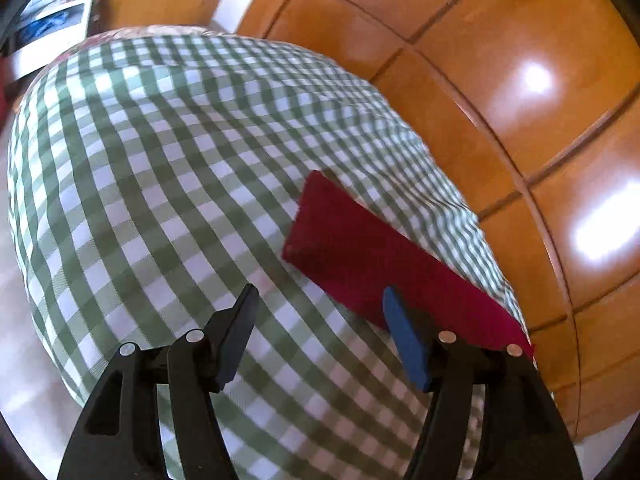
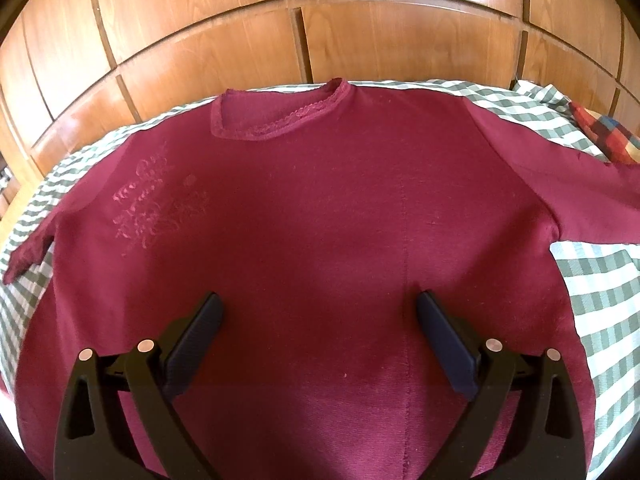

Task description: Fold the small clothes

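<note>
Maroon shirt (image 2: 320,220) spread flat, centre frame — no fold yet; left gripper (image 1: 320,320) and right gripper (image 2: 318,320) both wide, empty.

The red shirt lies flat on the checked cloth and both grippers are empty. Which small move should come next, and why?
Probably bring the open left gripper onto the sleeve beside it and close there: the shirt is spread flat, both sleeves stick out unfolded, and the right gripper hovers open over the body.

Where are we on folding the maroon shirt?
Done: maroon shirt lies spread flat on the checked cloth, both sleeves out. In hand: nothing; left gripper open beside the left sleeve, right gripper open over the body. Left: every fold; none shows yet.
</note>
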Motion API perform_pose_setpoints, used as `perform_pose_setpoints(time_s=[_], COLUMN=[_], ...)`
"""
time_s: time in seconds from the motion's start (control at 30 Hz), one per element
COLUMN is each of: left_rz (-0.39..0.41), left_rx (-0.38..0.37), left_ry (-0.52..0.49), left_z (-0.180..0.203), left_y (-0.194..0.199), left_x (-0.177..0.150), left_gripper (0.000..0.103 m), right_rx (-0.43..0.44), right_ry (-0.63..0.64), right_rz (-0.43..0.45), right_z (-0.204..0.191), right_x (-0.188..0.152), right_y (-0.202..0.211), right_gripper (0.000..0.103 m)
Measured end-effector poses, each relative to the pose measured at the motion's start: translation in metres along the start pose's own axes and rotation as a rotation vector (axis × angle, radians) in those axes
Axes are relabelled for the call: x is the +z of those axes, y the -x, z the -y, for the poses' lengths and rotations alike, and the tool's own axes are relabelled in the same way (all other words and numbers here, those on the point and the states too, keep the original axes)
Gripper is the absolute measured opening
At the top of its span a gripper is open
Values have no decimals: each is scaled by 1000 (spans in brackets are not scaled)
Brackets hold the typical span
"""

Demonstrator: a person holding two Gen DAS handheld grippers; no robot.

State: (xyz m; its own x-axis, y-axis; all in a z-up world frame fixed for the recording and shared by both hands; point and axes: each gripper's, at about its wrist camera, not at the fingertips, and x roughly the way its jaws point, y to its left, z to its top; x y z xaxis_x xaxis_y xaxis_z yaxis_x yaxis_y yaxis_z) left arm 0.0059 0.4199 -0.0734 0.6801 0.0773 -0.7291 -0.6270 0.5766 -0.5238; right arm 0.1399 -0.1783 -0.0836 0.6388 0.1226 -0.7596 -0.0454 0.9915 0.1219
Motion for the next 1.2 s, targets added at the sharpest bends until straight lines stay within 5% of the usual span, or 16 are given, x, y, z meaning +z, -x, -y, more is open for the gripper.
perform_pose_setpoints(time_s=[0.1,0.27,0.4,0.47,0.67,0.8,0.87,1.0,1.2], left_rz=[-15,-18,125,151,40,68,81,156,92], left_rx=[5,82,60,108,365,385,405,296,-9], left_ry=[34,37,-22,-71,-252,-205,-173,-200,-372], left_z=[3,10,34,45,61,53,55,73,163], left_y=[-20,-57,-34,-33,-95,-97,-87,-45,-21], left_x=[4,22,49,60,46,32,32,20,-62], left_gripper=[63,6,6,6,8,17,33,35,41], right_rx=[-4,-16,-30,-34,-34,-31,-28,-22,-9], right_ry=[3,12,24,32,35,34,34,30,20], right_rz=[0,-3,-7,-9,-9,-9,-9,-4,2], right_z=[0,-2,-4,-4,-3,-3,-2,-2,1], right_x=[0,0,0,0,0,0,0,-1,-1], right_y=[0,-1,-3,-4,-5,-5,-5,-5,-4], right_gripper=[97,97,97,98,99,99,99,99,99])
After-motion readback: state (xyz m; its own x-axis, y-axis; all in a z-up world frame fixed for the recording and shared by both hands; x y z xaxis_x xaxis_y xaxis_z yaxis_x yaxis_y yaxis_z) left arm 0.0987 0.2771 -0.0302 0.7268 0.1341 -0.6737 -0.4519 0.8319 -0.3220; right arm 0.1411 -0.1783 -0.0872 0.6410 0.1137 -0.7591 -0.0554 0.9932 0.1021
